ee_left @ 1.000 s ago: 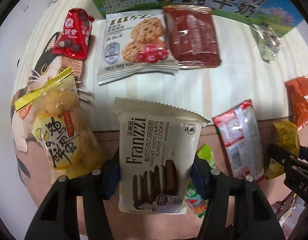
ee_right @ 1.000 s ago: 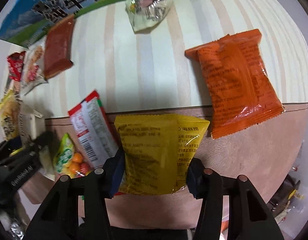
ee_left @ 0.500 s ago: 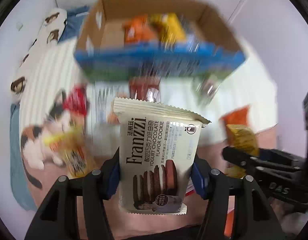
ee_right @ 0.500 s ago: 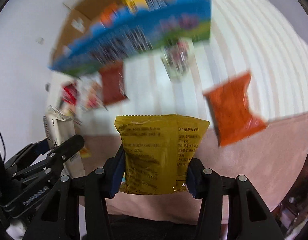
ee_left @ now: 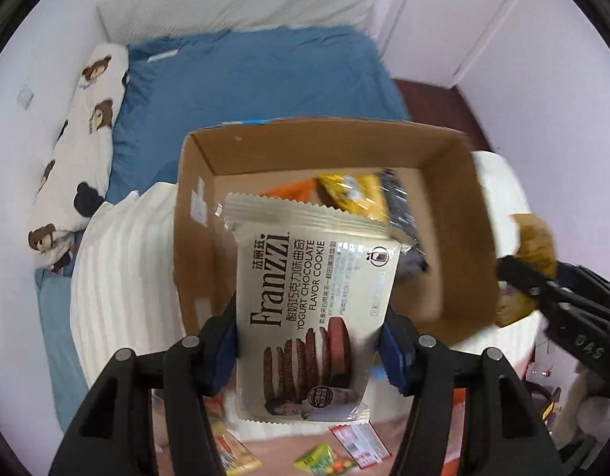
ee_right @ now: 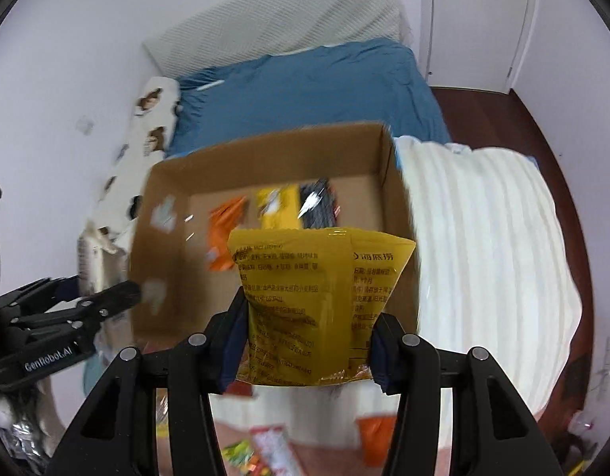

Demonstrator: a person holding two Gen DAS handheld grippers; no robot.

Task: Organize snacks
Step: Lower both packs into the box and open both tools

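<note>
My left gripper (ee_left: 309, 351) is shut on a cream Franzzi cookie pack (ee_left: 311, 317) and holds it up in front of an open cardboard box (ee_left: 194, 214). My right gripper (ee_right: 305, 351) is shut on a yellow snack bag (ee_right: 317, 301), held over the near wall of the same box (ee_right: 166, 182). Inside the box lie an orange pack (ee_right: 225, 222), a yellow pack (ee_right: 275, 206) and a dark pack (ee_right: 319, 208). The right gripper with its yellow bag shows at the right in the left wrist view (ee_left: 539, 273). The left gripper shows at the left in the right wrist view (ee_right: 87, 305).
The box stands on a white striped cloth (ee_right: 483, 238). Behind it is a blue bed (ee_left: 245, 83) with a bear-print pillow (ee_left: 79, 139). Loose snack packs (ee_left: 325, 462) lie on the surface below the grippers. A white door (ee_right: 479, 20) is at the far right.
Both grippers have risen from the snack-covered surface with their packs and now face down into the open box. The loose snacks have dropped to the bottom of both views.
</note>
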